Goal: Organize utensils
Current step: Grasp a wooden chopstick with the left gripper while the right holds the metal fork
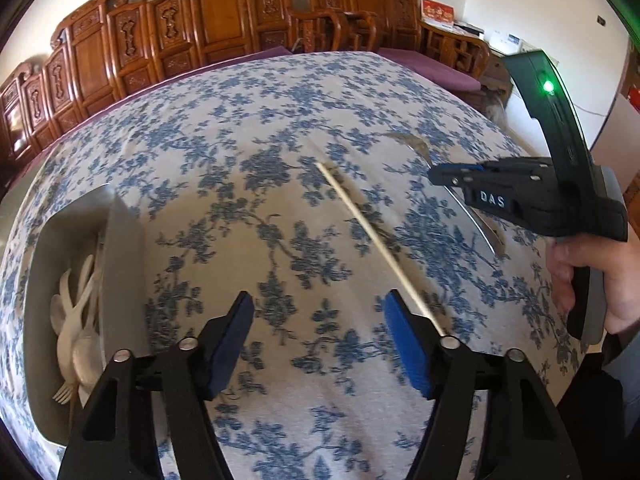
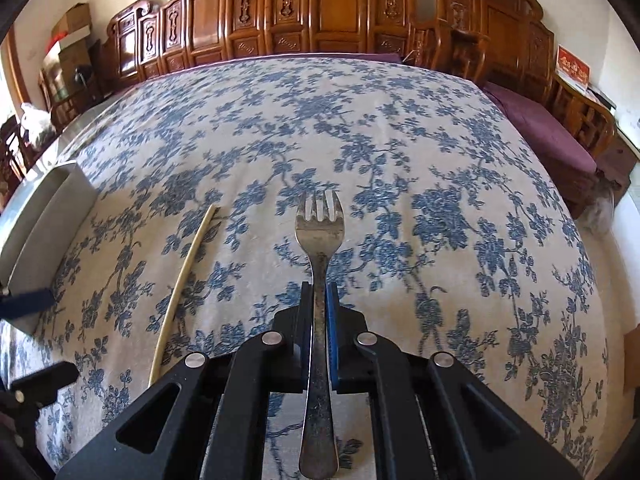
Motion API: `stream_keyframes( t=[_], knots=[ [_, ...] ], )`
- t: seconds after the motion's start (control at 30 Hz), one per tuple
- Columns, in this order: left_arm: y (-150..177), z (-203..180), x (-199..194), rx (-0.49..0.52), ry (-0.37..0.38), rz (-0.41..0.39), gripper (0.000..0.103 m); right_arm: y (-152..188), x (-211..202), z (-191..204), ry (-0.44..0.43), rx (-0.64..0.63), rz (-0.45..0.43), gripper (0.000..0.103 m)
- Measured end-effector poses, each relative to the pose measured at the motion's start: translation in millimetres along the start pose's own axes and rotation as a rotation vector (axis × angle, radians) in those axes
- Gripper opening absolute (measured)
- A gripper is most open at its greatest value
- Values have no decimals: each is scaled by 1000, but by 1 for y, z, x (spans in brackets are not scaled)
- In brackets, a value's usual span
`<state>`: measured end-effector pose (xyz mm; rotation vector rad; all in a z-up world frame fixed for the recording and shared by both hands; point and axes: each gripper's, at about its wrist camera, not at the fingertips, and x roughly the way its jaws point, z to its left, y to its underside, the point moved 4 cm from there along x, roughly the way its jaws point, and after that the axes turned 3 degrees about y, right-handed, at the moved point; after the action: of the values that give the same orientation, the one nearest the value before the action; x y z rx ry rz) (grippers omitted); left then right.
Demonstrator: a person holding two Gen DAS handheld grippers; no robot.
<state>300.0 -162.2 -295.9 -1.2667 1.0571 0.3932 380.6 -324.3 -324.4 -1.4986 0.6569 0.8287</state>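
A metal fork [image 2: 319, 280] is clamped by its handle between the blue pads of the right gripper [image 2: 319, 300]. It lies along the fingers, tines pointing away, held above a tabletop [image 2: 400, 140] covered in a blue floral cloth. Only the right wrist view shows this grip head-on. The left wrist view shows the same gripper [image 1: 436, 174] from the side, with the fork's [image 1: 416, 145] tines poking out past its tip, and the person's hand [image 1: 592, 276] wrapped around the handle at the right edge.

A single pale chopstick [image 1: 374, 240] lies loose on the cloth, between the two grippers. In the left wrist view its near end runs close beside the right-hand finger [image 1: 404, 336] of the left gripper [image 1: 318, 320]. That gripper's fingers are spread apart with nothing between them, angled down at the cloth.

A grey tray [image 1: 120, 248] sits at the left edge of the tabletop. Only the left wrist view looks into it: pale plastic utensils [image 1: 78, 320], including spoons and a fork, lie heaped together. The right wrist view shows just the tray's [image 2: 44, 216] outer wall.

Carved wooden furniture [image 2: 320, 8] lines the wall beyond the tabletop.
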Motion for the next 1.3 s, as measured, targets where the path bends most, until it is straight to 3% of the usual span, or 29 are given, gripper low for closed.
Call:
stream_keyframes(
  t=[0.37,0.63,0.77,0.9,1.3],
  knots=[
    [-24,-23,28,11,-8,24,53,5,2,-12,-46,45,22,8],
    [-34,-36,61,-4,12,69,25,9,-1,-25,-64,85,18,8],
    [-40,-34,67,-15,-1,62,21,11,-1,-26,-66,86,20,8],
    [-45,-31,71,-20,-16,62,9,12,-1,-24,-69,80,21,8],
    [-23,-5,43,-60,-29,52,4,9,-8,3,-88,33,6,8]
  ],
)
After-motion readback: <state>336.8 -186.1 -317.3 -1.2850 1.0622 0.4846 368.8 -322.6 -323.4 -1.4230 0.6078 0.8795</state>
